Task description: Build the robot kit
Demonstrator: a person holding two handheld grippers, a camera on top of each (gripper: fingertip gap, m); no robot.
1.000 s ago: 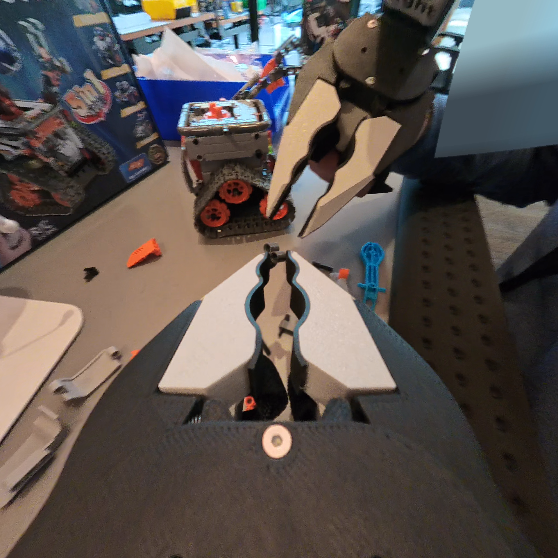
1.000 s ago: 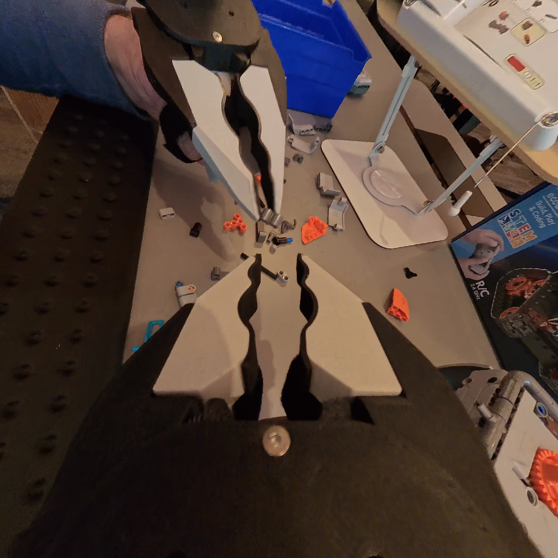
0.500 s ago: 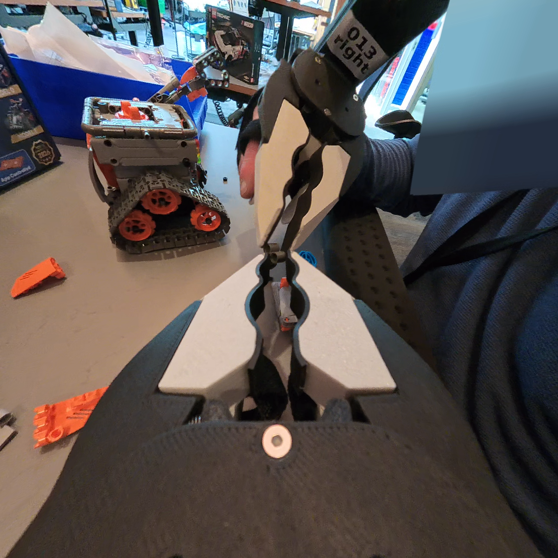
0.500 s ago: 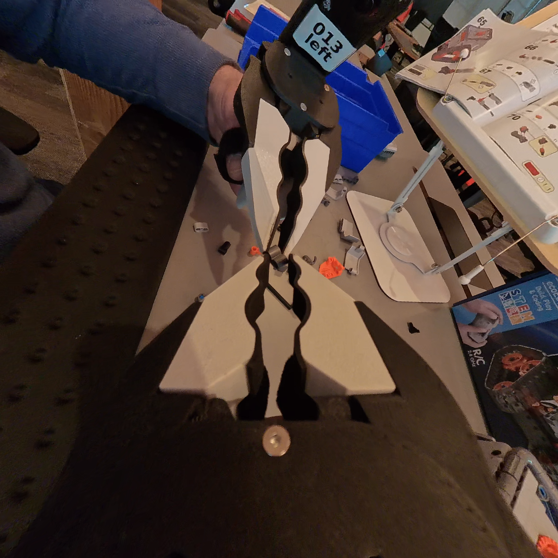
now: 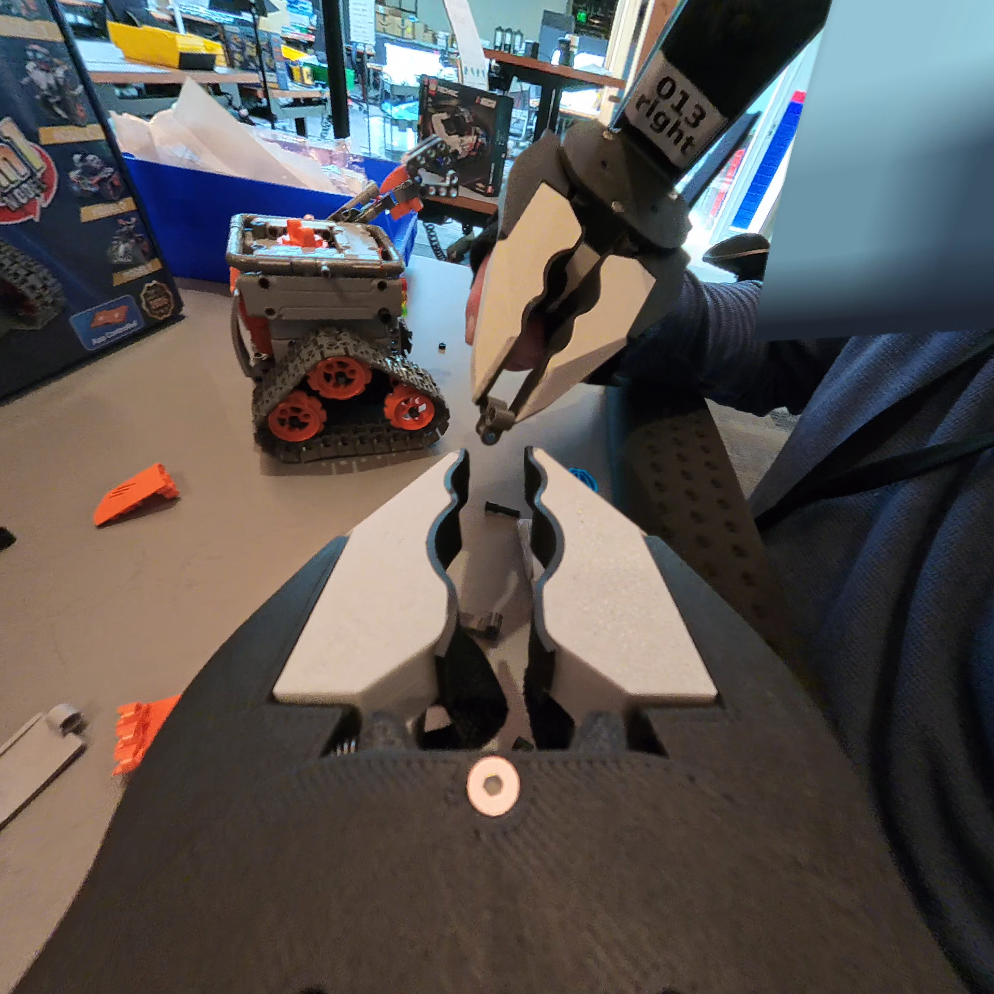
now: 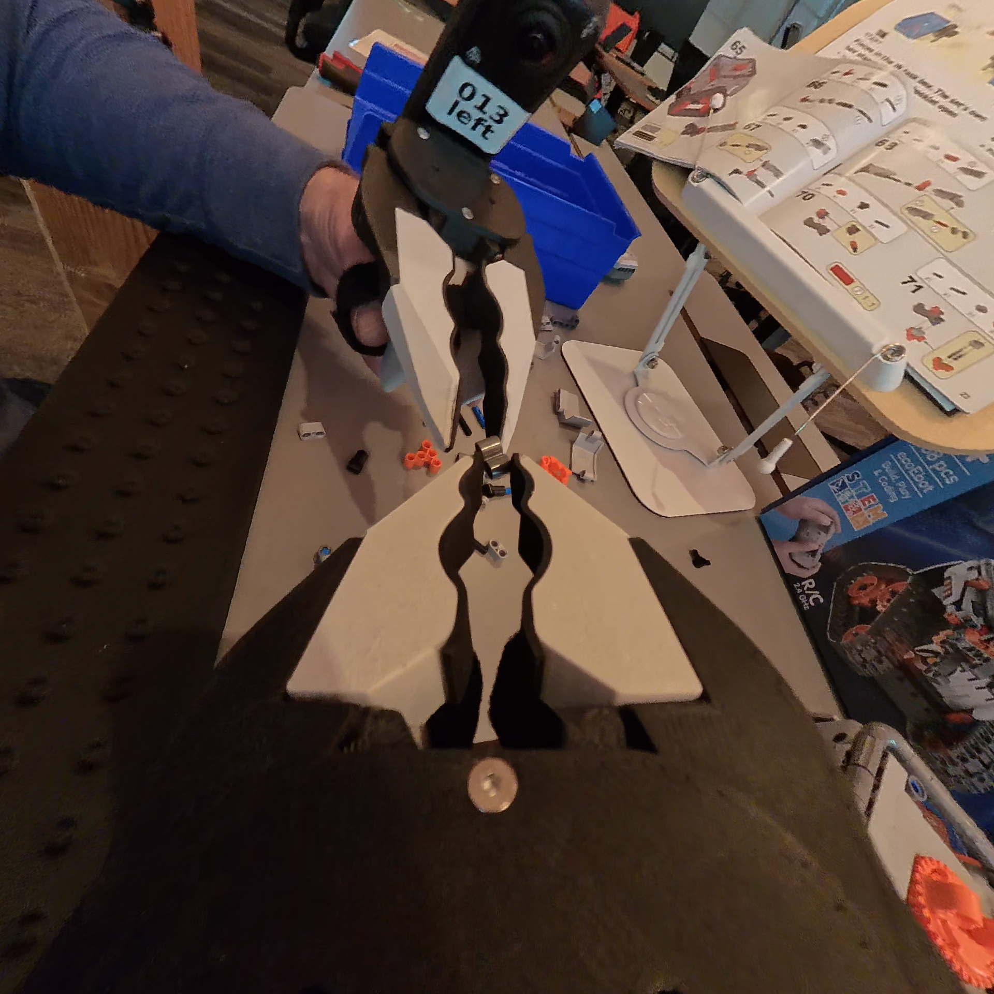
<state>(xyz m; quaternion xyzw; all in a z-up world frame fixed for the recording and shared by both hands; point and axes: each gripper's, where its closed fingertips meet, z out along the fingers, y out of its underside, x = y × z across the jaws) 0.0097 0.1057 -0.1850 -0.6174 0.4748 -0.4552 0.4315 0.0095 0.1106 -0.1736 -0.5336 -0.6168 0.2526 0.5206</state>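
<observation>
You are working over a grey table [image 5: 161, 565] in a workshop with shelves and benches behind it. A tracked grey-and-orange toy vehicle [image 5: 328, 344] stands on it, in front of a blue bin [image 5: 215, 204]; a printed box [image 5: 70, 177] leans at the far left. In the right wrist view an open instruction booklet [image 6: 839, 177] sits on a white stand [image 6: 661, 430].

Your right gripper [image 6: 492, 465] pinches a small grey connector piece [image 6: 490, 454] between its tips, held in the air above the table. Your left gripper [image 5: 495, 457] has its fingers spread with nothing between them, its tips just beside that piece.

A black dotted mat [image 6: 134, 430] runs along the table's near edge. The stretch between the vehicle and an orange wedge [image 5: 134, 492] is bare; the middle is strewn with small loose parts, among them an orange cluster [image 6: 425, 456].

The gripper bodies hide the table right below them. A blurred patch covers the upper right of the left view, and the tiny pieces under the fingers are hard to make out.
</observation>
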